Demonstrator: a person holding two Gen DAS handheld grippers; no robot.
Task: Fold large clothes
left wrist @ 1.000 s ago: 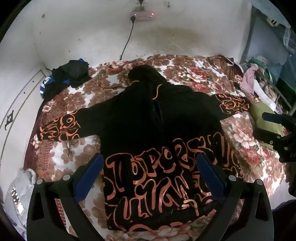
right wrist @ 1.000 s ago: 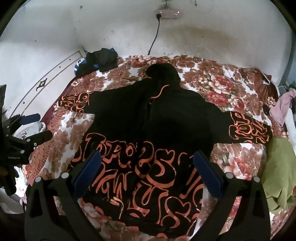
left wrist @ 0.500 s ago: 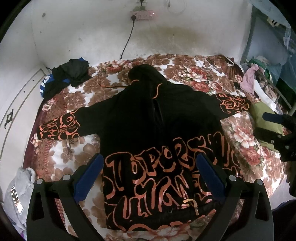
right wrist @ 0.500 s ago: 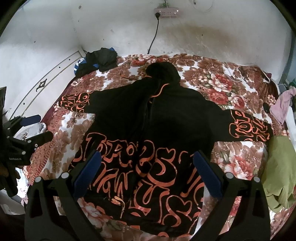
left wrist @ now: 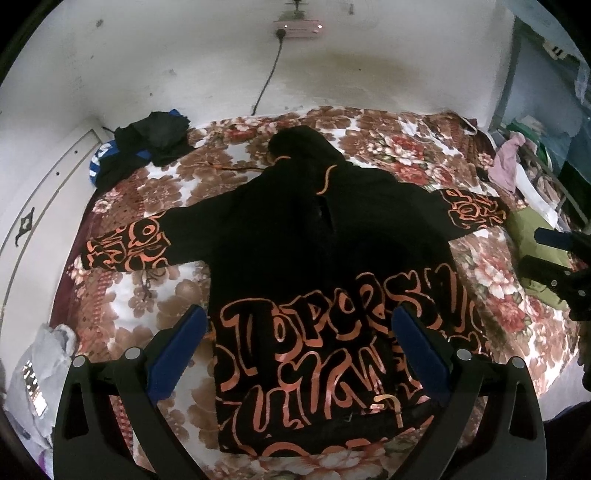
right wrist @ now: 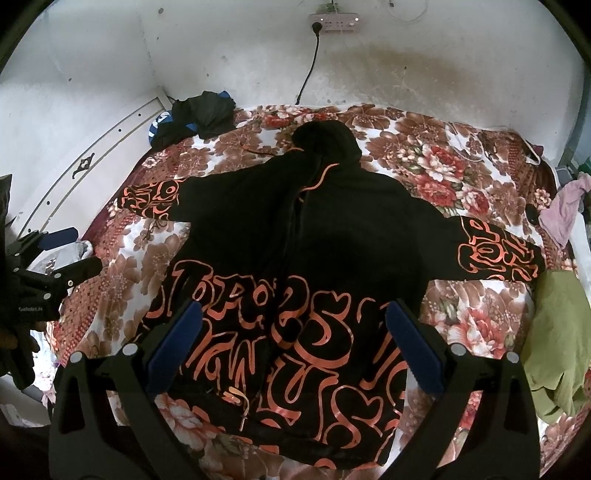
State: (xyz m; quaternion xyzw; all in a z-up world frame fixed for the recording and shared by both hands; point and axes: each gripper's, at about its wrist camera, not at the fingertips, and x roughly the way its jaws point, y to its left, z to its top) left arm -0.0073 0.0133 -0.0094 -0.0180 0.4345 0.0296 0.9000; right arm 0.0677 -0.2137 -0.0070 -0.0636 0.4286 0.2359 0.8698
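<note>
- Hardly anything has moved since a second ago: both grippers hold the same hover above the bed, and the hoodie lies exactly where it was.
- Far left, a white paneled headboard (left wrist: 44, 206) curves along the bed's edge, with a heap of dark clothes (left wrist: 147, 144) and a blue-and-white garment bunched in the corner beside it.
- Next comes the left sleeve (left wrist: 129, 242), stretched out flat on the floral blanket (left wrist: 177, 291), its cuff end covered in orange lettering.
- The left gripper (left wrist: 299, 343) hangs over the hem, blue pads spread wide, nothing between them.
- Dead centre, the black hoodie (right wrist: 314, 236) lies spread flat on the blanket, hood (right wrist: 327, 142) pointing toward the far wall, orange graffiti script across the lower body, zipper running down the middle.
- Above it, a power strip (right wrist: 334, 17) sits on the wall with a black cable (right wrist: 308, 74) dropping toward the bed.
- The right gripper (right wrist: 295, 336) hovers over the lower right of the hoodie, jaws wide apart and empty.
- The right sleeve (right wrist: 495, 251) reaches out flat toward the bed's right edge.
- Far right, an olive-green garment (right wrist: 557, 332) lies just beside that cuff, and a pink cloth (right wrist: 565, 210) lies farther back.
</note>
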